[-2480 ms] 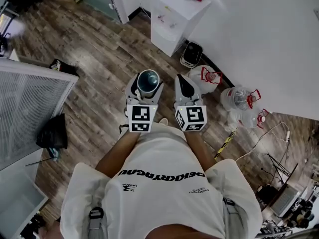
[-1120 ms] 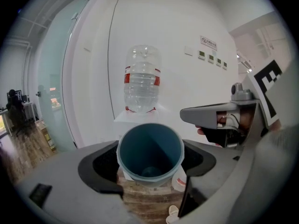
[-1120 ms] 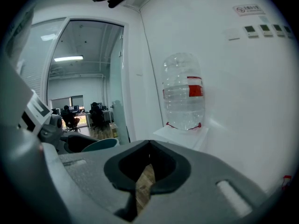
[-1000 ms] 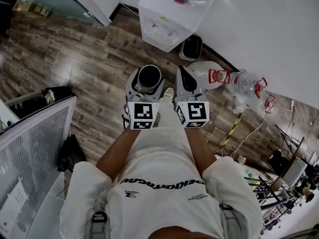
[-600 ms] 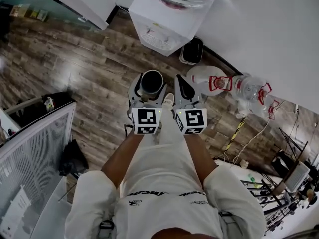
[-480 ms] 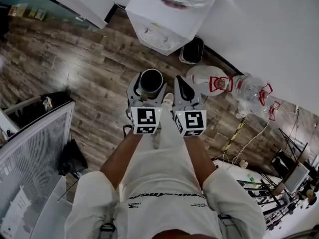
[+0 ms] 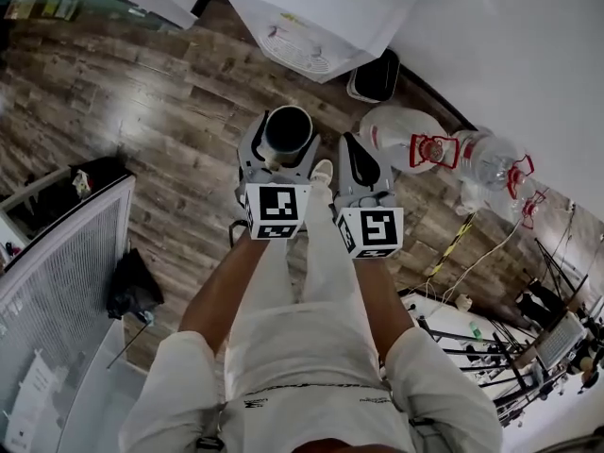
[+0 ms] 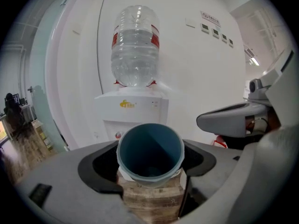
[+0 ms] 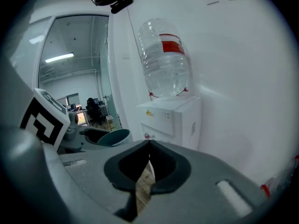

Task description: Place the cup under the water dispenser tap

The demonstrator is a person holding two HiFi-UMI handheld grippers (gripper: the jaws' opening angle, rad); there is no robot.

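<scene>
A blue-grey cup [image 8: 149, 150] stands upright between the jaws of my left gripper [image 7: 280, 142], which is shut on it; from above its dark mouth [image 7: 288, 130] shows. The white water dispenser [image 8: 133, 107] with a clear bottle [image 8: 135, 45] on top stands straight ahead, a little way off. A small red tap [image 8: 118, 135] shows in its recess, just left of the cup's rim. My right gripper [image 7: 353, 156] is beside the left one, jaws together with nothing in them. It also faces the dispenser [image 9: 170, 118].
Two water jugs with red handles [image 7: 406, 138] [image 7: 493, 163] lie on the wood floor right of the dispenser, along the white wall [image 7: 510, 45]. A black bin [image 7: 376, 76] sits by the dispenser's side. A mesh panel [image 7: 57, 253] and a black bag [image 7: 132, 286] are at the left.
The person has stepped closer to the dispenser, which now lies at the top edge of the head view. Both grippers have sunk together, the cup still in the left one.
</scene>
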